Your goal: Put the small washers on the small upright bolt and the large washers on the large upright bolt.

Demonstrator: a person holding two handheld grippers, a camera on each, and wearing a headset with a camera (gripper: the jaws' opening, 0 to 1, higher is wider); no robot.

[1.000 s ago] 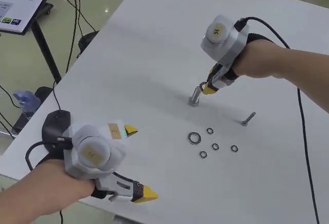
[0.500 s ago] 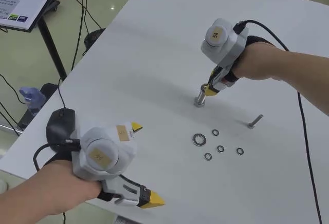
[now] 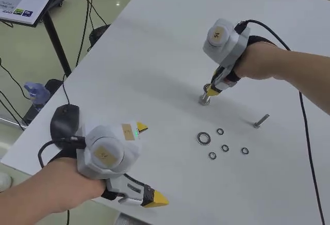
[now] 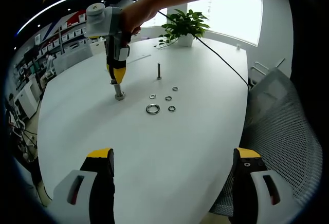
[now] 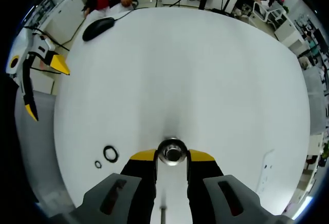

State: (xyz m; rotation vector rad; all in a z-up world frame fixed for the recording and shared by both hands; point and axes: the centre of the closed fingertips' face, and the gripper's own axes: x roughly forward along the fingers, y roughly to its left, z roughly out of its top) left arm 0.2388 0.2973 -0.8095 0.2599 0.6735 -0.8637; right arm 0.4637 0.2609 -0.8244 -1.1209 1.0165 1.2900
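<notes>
the right gripper (image 5: 172,155) has its yellow-tipped fingers (image 5: 145,155) drawn in close, with a narrow gap between them. in that gap sits a round metal ring, which looks like a large washer (image 5: 172,144) pinched flat between the tips. the large bolt (image 3: 204,99) stands upright just under those tips, the ring right above its top. the right hand (image 3: 258,60) grips the body from behind, and the forearm comes in from the side. the gripper points steeply down at the white table (image 3: 154,54).

beyond the right fingers and apart from them a second large washer (image 3: 203,138) lies flat. four small washers (image 3: 225,147) are scattered near it. the small bolt (image 4: 159,71) stands past them.

the left gripper (image 3: 148,164) has its fingers spread wide and grips nothing. the left hand (image 3: 56,183) holds it low over the table's near edge, pointing across at the washers well ahead of the tips.
</notes>
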